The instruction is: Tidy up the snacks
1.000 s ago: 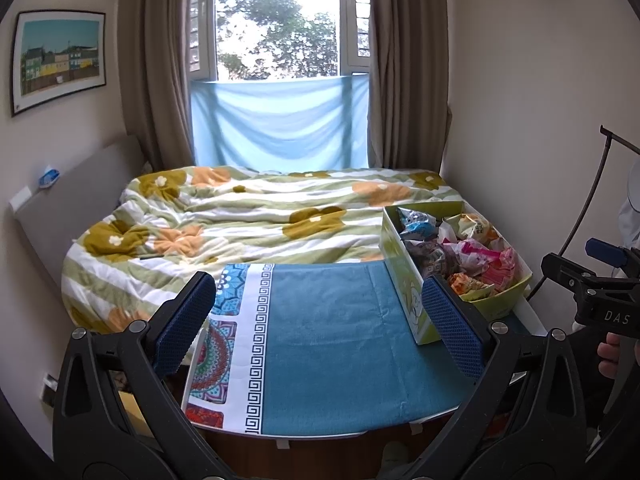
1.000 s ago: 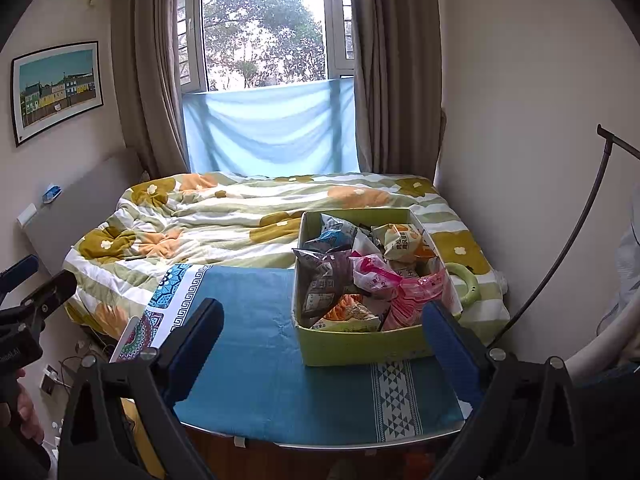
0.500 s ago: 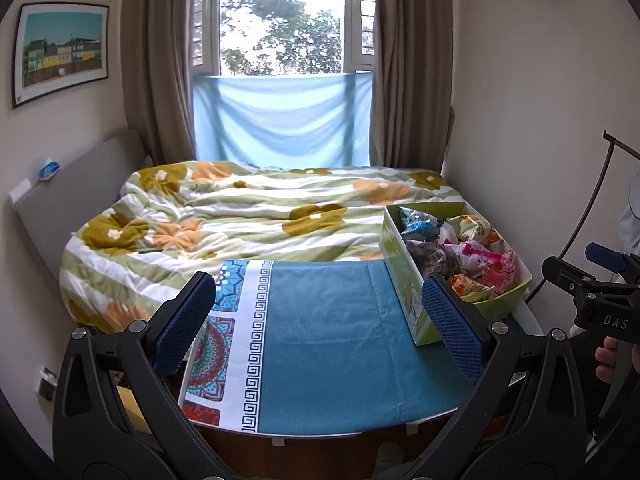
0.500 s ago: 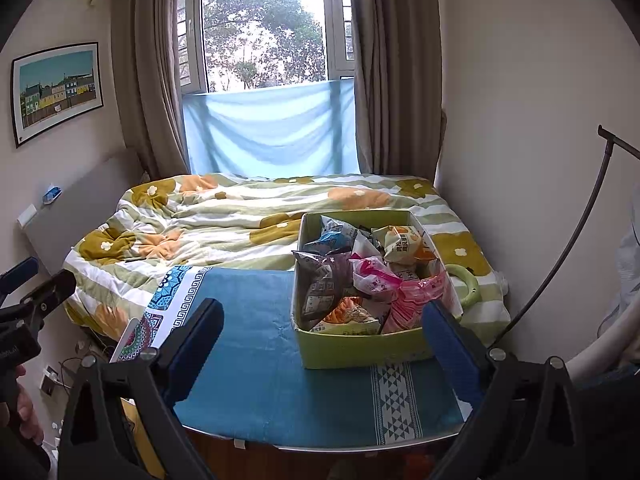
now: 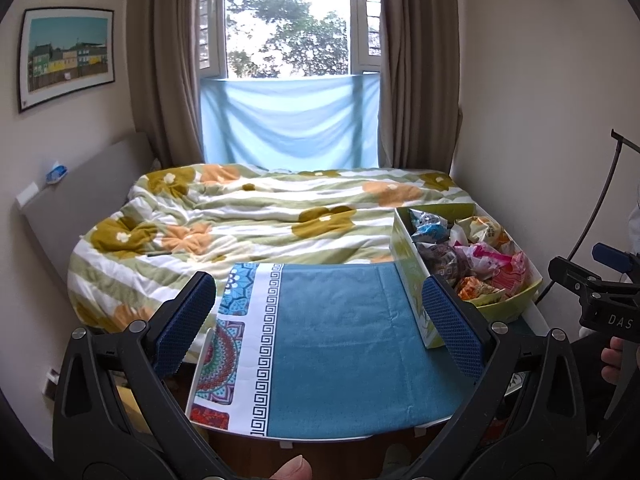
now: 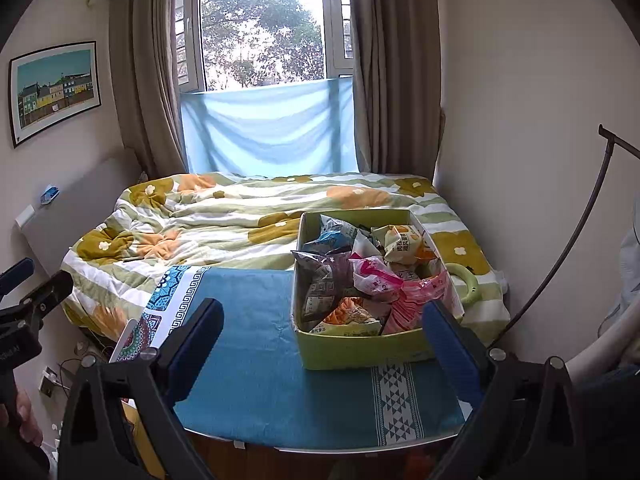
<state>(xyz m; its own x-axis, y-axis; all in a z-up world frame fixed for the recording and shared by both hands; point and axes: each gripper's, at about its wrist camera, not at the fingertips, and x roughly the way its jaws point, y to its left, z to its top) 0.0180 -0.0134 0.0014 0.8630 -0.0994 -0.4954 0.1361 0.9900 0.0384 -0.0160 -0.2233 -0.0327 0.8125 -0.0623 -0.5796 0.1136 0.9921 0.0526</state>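
Observation:
A green box (image 6: 360, 350) full of mixed snack packets (image 6: 360, 276) stands on the right part of a small table under a blue cloth (image 6: 256, 360). It also shows in the left wrist view (image 5: 412, 280), at the right. My left gripper (image 5: 320, 328) is open and empty, held above the near middle of the cloth, left of the box. My right gripper (image 6: 324, 344) is open and empty, held in front of the box, above the table's near edge. The right gripper shows at the right edge of the left wrist view (image 5: 600, 300).
A bed with a floral striped quilt (image 5: 260, 216) lies just behind the table. A grey headboard (image 5: 80, 200) is at left, a wall at right. A thin black curved stand (image 6: 560, 260) rises right of the table. The window (image 5: 296, 20) is at the back.
The left gripper view has tilted slightly, so the table sits a little lower and nearer. The right gripper has hardly moved. Both stay open.

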